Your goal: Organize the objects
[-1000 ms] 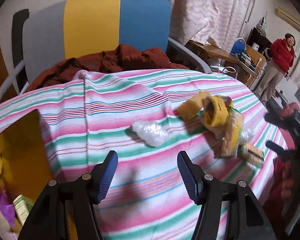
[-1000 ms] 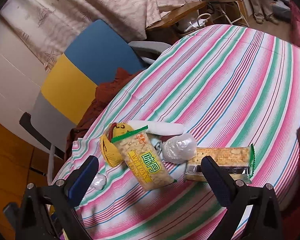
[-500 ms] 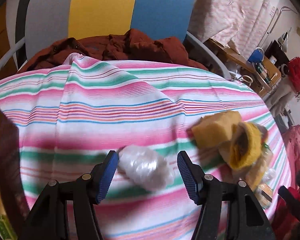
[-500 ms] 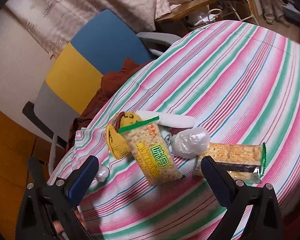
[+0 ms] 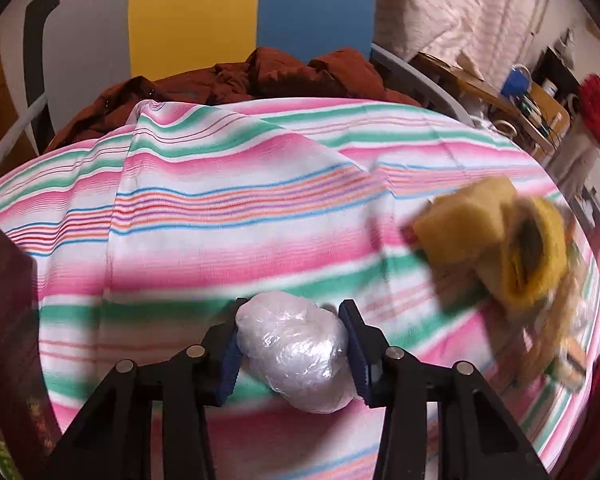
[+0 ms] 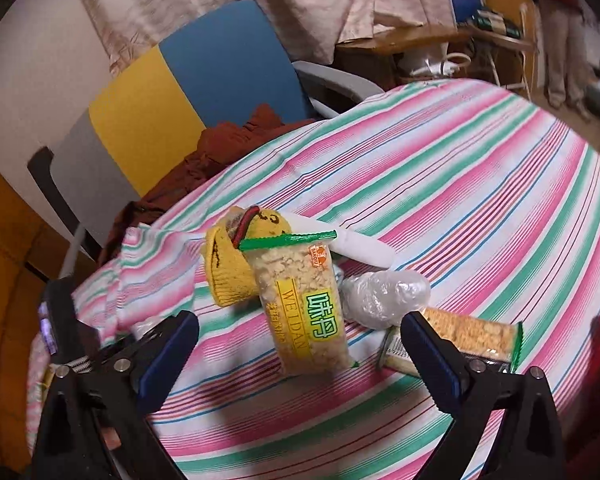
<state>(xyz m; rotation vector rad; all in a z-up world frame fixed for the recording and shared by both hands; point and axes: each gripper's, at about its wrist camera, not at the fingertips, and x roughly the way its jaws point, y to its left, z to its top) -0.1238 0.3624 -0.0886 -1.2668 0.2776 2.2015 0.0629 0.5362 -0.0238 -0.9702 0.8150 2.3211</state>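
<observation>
Clear-plastic wrapped bundle point(image 5: 300, 350) sits on striped cloth point(image 5: 220, 208), pinched btwn left gripper point(image 5: 294, 346) pads. Right gripper point(image 6: 300, 340) spread wide over snack pack point(image 6: 306, 312), not touching it.

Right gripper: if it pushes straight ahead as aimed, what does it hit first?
Likely the clear snack pack with the yellow-green label, lying on the striped tablecloth between the open right gripper fingers' line. Depth is uncertain through the fisheye.
</observation>
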